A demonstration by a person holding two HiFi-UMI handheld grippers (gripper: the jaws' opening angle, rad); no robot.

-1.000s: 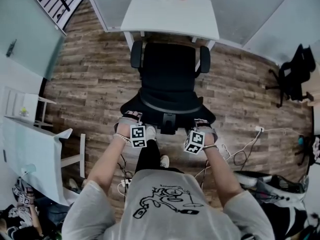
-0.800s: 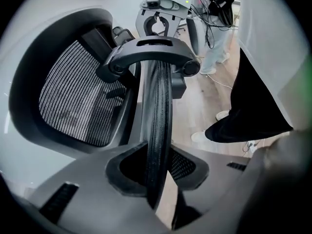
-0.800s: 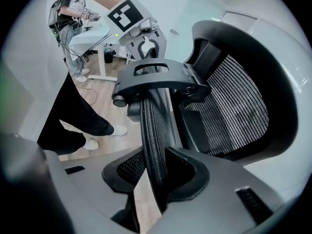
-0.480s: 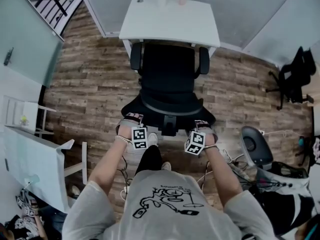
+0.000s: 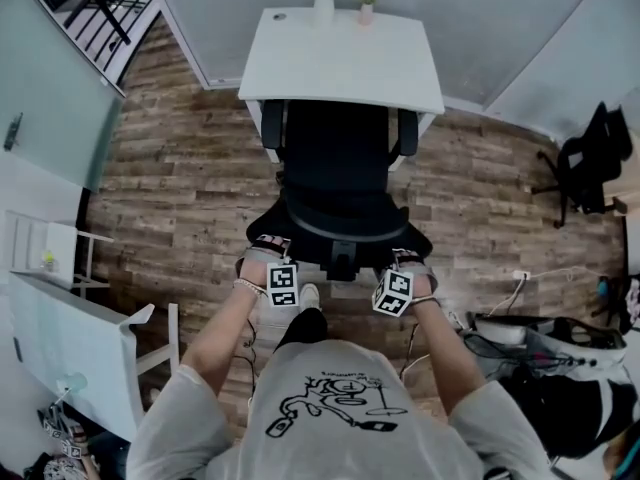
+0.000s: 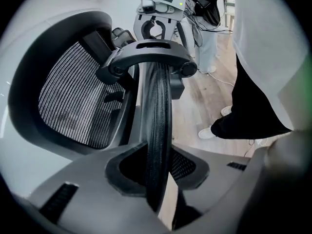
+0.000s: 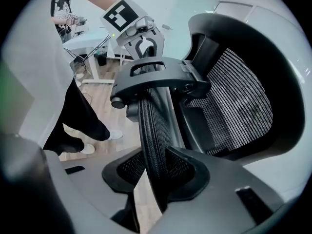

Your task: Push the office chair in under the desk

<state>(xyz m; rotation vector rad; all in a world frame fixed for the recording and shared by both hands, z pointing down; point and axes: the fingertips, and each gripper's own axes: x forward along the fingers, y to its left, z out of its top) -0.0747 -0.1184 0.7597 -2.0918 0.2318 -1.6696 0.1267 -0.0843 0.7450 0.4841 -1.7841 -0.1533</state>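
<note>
fingers (image 6: 83, 199) of left gripper (image 6: 157, 179) and right gripper (image 7: 157, 177) clamp the office chair (image 5: 335, 168) on wood floor (image 5: 180, 168) at desk (image 5: 340, 63).

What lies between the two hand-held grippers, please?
The central back bracket of the office chair; the head view and both gripper views show it.

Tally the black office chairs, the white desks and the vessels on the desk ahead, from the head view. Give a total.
Black office chairs: 2, the office chair at the desk and a spare chair at the right
White desks: 2, the desk ahead and a side desk
Vessels: 2, a white vase and a plant pot
Total: 6
</note>
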